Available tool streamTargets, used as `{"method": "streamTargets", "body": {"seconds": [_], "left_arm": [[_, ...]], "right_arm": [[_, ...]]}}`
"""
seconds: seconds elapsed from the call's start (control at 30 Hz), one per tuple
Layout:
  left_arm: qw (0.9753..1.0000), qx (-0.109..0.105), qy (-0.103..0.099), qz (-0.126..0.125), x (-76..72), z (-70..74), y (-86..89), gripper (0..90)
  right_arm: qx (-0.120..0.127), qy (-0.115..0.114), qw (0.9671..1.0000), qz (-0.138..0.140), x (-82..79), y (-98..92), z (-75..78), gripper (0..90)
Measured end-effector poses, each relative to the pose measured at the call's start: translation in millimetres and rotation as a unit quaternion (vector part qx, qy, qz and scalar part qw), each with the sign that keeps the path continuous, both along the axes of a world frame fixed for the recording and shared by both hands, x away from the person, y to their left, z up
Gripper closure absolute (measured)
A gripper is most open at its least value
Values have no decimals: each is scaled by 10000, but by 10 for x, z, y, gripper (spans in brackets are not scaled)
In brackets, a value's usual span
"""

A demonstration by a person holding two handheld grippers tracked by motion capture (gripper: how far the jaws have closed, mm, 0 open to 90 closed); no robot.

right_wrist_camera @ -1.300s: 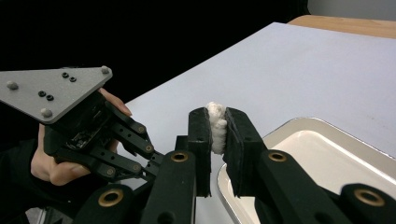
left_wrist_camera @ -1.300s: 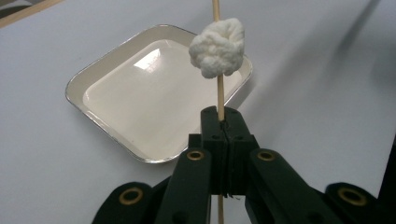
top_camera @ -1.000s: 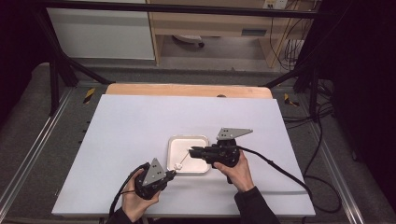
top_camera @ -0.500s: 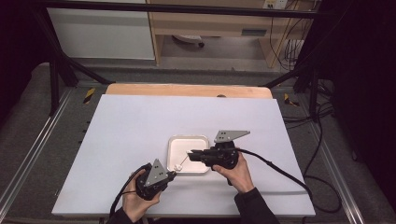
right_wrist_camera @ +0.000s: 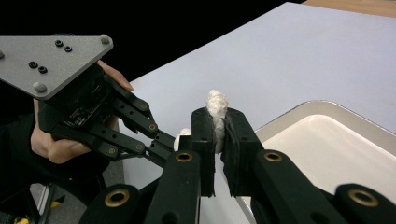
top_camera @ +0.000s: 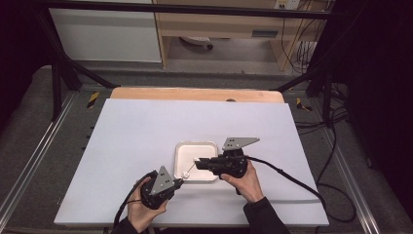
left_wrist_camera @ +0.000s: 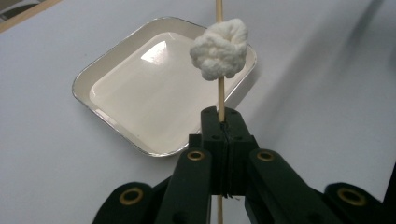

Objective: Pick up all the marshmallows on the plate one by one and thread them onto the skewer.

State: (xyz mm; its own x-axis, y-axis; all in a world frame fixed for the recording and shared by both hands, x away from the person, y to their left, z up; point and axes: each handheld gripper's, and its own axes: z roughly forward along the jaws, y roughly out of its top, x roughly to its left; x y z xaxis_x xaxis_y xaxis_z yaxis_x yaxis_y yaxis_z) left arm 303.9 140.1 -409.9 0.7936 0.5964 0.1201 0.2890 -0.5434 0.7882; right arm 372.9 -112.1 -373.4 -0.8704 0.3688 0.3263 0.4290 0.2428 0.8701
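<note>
From above, we saw a white table (top_camera: 146, 136) with wide bare room on every side of a small tray (top_camera: 181, 152) near its front edge. The left gripper (top_camera: 178, 182) sat at the tray's front left corner, the right gripper (top_camera: 200, 163) over the tray.

In the left gripper view, our jaws were clamped on a thin wooden stick (left_wrist_camera: 221, 100) that speared a white lump (left_wrist_camera: 219, 49) above the tray (left_wrist_camera: 116, 98).

In the right gripper view, our jaws pinched another white lump (right_wrist_camera: 217, 116), beside the tray's rim (right_wrist_camera: 299, 109).
</note>
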Motion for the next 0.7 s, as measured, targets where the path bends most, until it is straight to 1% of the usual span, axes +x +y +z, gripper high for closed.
{"method": "streamTargets", "body": {"seconds": [0.03,0.07,0.17,0.3,0.43,0.63,0.7], "left_arm": [[10000,24,-33,5,-3,0,0,891],[10000,14,2,-13,0,-1,-2,891],[10000,37,4,-18,1,0,-3,891],[10000,58,39,-21,3,-7,-9,891],[10000,73,27,-14,4,-6,-11,891],[9999,102,48,-13,7,-3,-15,890],[9999,93,48,-24,4,-4,-17,891]], "right_arm": [[-10,1,10000,9,0,2,-3,840],[-27,-1,10000,4,0,2,-4,840],[-50,0,10000,7,-9,5,-10,841],[-16,15,10000,51,-9,19,-23,842],[-65,21,10000,58,-15,23,-33,843],[-50,21,10000,55,-16,33,-48,844],[-20,52,10000,72,-16,37,-51,844]]}}
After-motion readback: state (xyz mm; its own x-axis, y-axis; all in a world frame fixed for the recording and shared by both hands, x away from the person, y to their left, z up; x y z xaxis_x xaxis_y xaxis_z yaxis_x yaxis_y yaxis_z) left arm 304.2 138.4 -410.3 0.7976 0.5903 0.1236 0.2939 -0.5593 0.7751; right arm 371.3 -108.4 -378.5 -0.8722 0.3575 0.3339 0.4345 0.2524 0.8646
